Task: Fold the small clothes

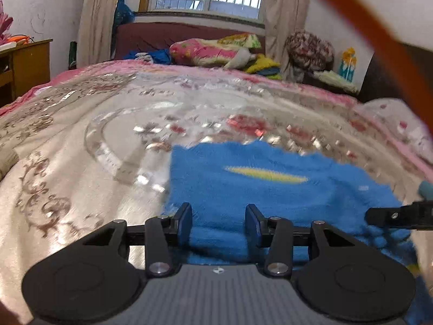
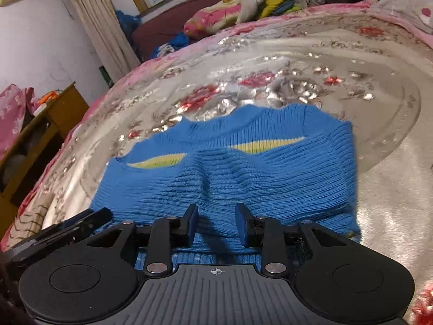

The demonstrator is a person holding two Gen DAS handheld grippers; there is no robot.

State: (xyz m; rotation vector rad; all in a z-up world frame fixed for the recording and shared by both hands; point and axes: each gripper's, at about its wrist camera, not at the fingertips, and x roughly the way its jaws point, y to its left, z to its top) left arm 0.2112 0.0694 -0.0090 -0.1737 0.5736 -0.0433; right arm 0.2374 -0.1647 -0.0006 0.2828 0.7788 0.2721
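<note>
While your left gripper (image 1: 218, 220) hangs part-open and empty over the near edge of the blue sweater (image 1: 259, 189) on the bedspread (image 1: 81, 140), your right gripper (image 2: 216, 224), jaws apart, empty, sits above its rumpled hem, so next comes probably regrasping.

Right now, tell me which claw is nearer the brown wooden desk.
Left. The left claw hovers over the blue knitted sweater's edge facing the desk; the right claw sits farther.

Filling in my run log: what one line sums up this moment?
item: blue sweater flat on bed cover | left tool: open, above sweater | right tool: open, above sweater | nothing gripped
</note>
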